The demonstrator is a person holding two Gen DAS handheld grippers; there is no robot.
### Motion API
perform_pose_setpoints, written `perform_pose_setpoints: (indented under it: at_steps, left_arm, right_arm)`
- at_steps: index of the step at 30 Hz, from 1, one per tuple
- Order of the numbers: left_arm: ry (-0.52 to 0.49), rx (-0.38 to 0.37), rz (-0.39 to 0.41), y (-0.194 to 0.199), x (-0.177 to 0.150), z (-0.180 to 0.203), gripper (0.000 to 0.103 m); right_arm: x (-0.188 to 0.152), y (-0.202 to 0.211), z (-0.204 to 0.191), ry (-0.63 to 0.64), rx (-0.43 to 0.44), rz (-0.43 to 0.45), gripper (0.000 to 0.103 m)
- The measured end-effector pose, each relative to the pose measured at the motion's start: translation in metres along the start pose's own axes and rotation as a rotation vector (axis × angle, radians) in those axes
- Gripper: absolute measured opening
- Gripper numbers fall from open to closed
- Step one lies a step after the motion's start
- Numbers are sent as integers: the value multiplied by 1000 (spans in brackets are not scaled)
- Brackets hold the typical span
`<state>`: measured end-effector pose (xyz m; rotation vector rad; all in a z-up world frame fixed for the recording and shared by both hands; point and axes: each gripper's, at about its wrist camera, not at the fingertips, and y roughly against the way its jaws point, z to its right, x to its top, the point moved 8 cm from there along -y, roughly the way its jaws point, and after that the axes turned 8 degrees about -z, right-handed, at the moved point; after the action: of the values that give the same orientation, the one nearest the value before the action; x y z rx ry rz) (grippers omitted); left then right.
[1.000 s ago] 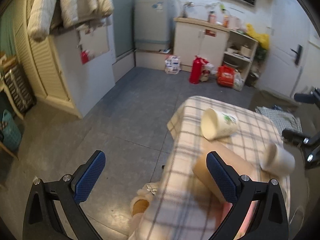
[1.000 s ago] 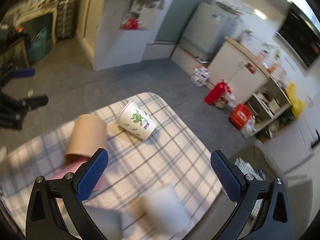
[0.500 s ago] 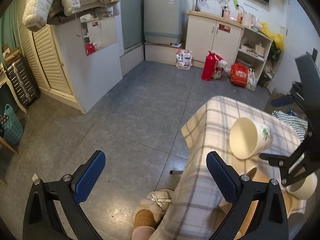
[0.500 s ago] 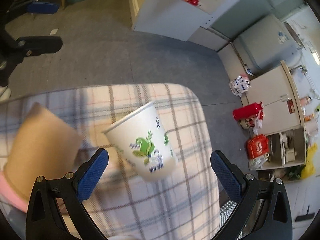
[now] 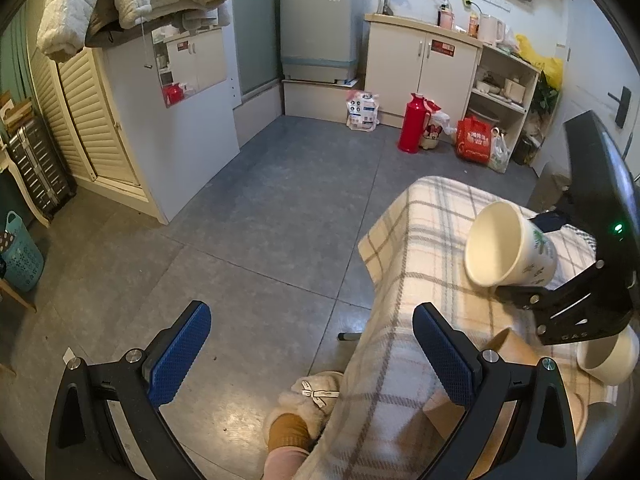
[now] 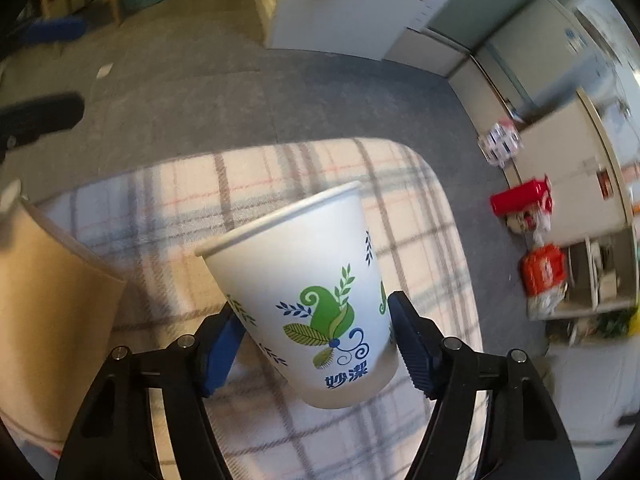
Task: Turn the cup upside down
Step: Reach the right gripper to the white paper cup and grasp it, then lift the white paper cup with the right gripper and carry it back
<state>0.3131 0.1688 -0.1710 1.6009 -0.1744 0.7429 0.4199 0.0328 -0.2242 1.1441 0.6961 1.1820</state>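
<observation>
A white paper cup with a green leaf print (image 6: 304,292) lies on its side on the plaid tablecloth (image 6: 168,196). My right gripper (image 6: 316,340) is shut on its lower body, one pad on each side. In the left wrist view the cup (image 5: 508,244) shows its open mouth, and the right gripper's black frame (image 5: 592,280) sits behind it. My left gripper (image 5: 308,352) is open and empty, held over the floor by the table's left edge.
A brown paper cup (image 6: 52,300) lies on its side left of the held cup; it also shows in the left wrist view (image 5: 516,348). Another white cup (image 5: 608,356) lies at the right. A slippered foot (image 5: 304,412) stands under the table edge.
My right gripper has moved in on the leaf-print cup and closed on it. The left gripper has swung left, away from the table.
</observation>
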Motion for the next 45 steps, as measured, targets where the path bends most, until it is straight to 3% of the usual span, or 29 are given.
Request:
perform_pose_setpoints:
  at_steps: [5, 11, 17, 21, 25, 32, 40, 45]
  left_arm:
    - [-8, -5, 42, 39, 8, 4, 103]
    - [-43, -42, 145, 119, 15, 13, 103]
    - [-106, -98, 229, 198, 1, 18, 103]
    - [-138, -144, 248, 233, -24, 19, 103]
    - [-159, -172, 240, 245, -63, 15, 103]
    - [-147, -191, 179, 223, -127, 3, 103]
    - [-137, -209, 68, 178, -187, 1, 103]
    - [-120, -198, 20, 166, -203, 3, 103]
  right_arm:
    - [-22, 55, 14, -122, -20, 21, 68]
    - [-66, 162, 15, -338, -52, 43, 67]
    - [-120, 259, -27, -510, -88, 33, 67]
    - [-157, 295, -76, -669, -31, 56, 67]
    - [-182, 292, -124, -831, 18, 74, 67]
    - [-215, 235, -203, -1070, 149, 70, 67]
    - [-232, 163, -250, -1132, 195, -56, 67]
    - [-237, 144, -257, -1155, 191, -69, 67]
